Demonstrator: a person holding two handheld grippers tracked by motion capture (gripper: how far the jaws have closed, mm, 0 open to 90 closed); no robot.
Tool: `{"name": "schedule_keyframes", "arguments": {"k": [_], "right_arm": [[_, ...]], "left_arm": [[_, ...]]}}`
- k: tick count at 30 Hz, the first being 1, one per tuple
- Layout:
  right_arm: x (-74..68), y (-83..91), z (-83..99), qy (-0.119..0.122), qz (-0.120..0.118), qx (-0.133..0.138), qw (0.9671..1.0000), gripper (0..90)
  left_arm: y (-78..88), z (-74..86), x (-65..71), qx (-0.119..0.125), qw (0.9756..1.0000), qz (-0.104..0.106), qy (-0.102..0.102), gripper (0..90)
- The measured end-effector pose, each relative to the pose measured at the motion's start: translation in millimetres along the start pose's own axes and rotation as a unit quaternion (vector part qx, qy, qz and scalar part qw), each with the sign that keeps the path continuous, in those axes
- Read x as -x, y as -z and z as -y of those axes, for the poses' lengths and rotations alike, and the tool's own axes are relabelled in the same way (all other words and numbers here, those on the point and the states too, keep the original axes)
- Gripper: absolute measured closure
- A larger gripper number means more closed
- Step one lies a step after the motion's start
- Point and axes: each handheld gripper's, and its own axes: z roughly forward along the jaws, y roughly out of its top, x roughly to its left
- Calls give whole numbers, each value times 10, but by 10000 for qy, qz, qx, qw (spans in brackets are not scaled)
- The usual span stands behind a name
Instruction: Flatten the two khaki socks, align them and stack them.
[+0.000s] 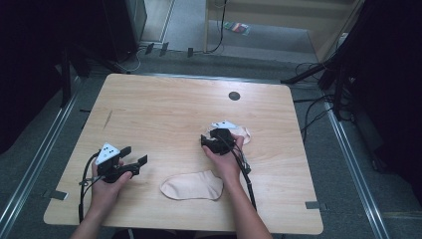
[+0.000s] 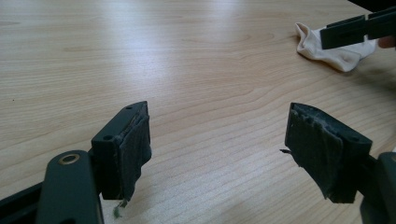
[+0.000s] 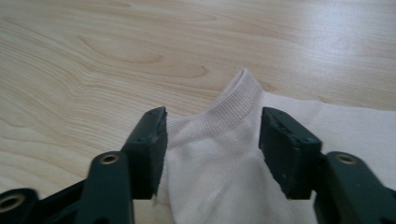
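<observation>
Wooden bench [image 1: 164, 107], two pale socks on it. Far sock [image 1: 242, 133] lies right of centre, partly under the right tool [image 1: 209, 141]. In the right gripper view that tool's jaws straddle the sock's ribbed cuff [image 3: 233, 105], pads standing off the cloth on both sides: released, nothing pinched. Near sock [image 1: 191, 186] lies flat by the front edge, between the two forearms. Left tool [image 1: 134, 155] hovers over bare wood at left, jaws wide apart, empty.
</observation>
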Motion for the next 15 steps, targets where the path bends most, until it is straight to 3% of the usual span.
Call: {"name": "schedule_keyframes", "arguments": {"k": [6, 9, 10, 12, 13, 15], "right_arm": [[-55, -135, 21, 158, 483, -196, 9985, 398], [-50, -133, 23, 176, 608, -160, 9979, 518], [-50, -133, 23, 176, 608, -160, 9979, 518], [-30, -115, 31, 163, 642, -129, 9977, 692], [-18, -102, 34, 164, 643, -136, 9977, 828], [-10, -88, 17, 164, 666, -201, 9974, 865]], "left_arm": [[0, -1, -5, -8, 10000, 3, 14, 226], [-1, -1, -5, -5, 10000, -1, 19, 226], [-1, -1, -5, -5, 10000, -1, 19, 226], [-2, -1, -4, -2, 10000, -8, 21, 226], [-2, -1, -5, -3, 10000, -9, 23, 226], [-3, -1, -4, -2, 10000, -10, 28, 226]]}}
